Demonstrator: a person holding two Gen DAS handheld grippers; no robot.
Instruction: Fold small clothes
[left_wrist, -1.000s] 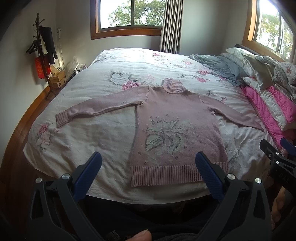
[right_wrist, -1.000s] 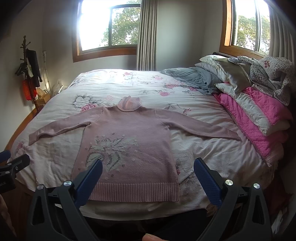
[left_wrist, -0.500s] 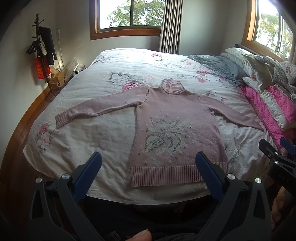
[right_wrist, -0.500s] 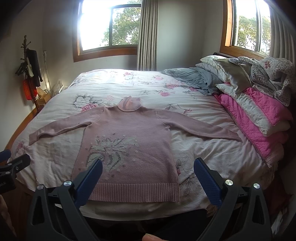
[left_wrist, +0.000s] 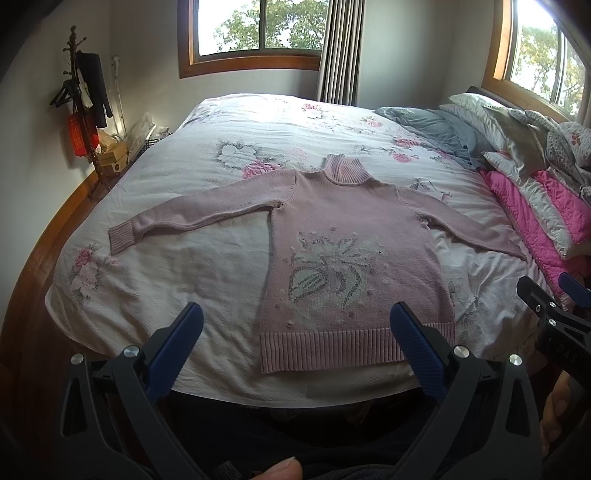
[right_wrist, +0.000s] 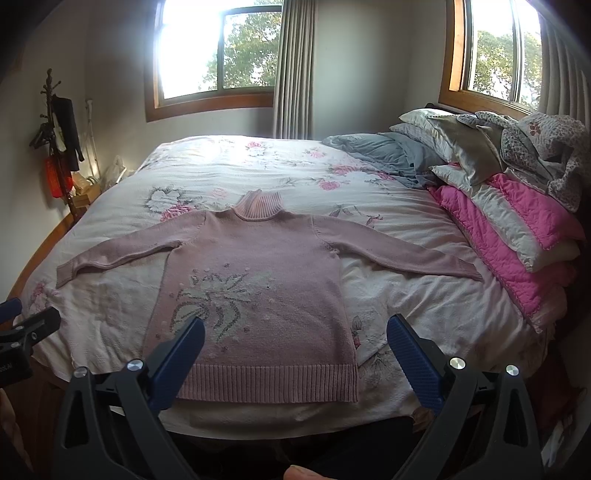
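A pink turtleneck sweater (left_wrist: 347, 236) (right_wrist: 258, 269) with a pale flower knit on the chest lies flat and face up on the bed, both sleeves spread out sideways, its ribbed hem at the near edge. My left gripper (left_wrist: 295, 325) hovers in front of the hem, open and holding nothing. My right gripper (right_wrist: 295, 332) also stands open and empty, short of the hem. Each gripper shows at the edge of the other's view, the right gripper (left_wrist: 554, 295) on the right and the left gripper (right_wrist: 26, 325) on the left.
The bed (left_wrist: 184, 258) has a white floral cover. Pillows and pink quilts (right_wrist: 517, 221) are stacked along the right side, with a grey blanket (right_wrist: 388, 155) behind. A coat stand (left_wrist: 81, 92) and small boxes stand at the left wall.
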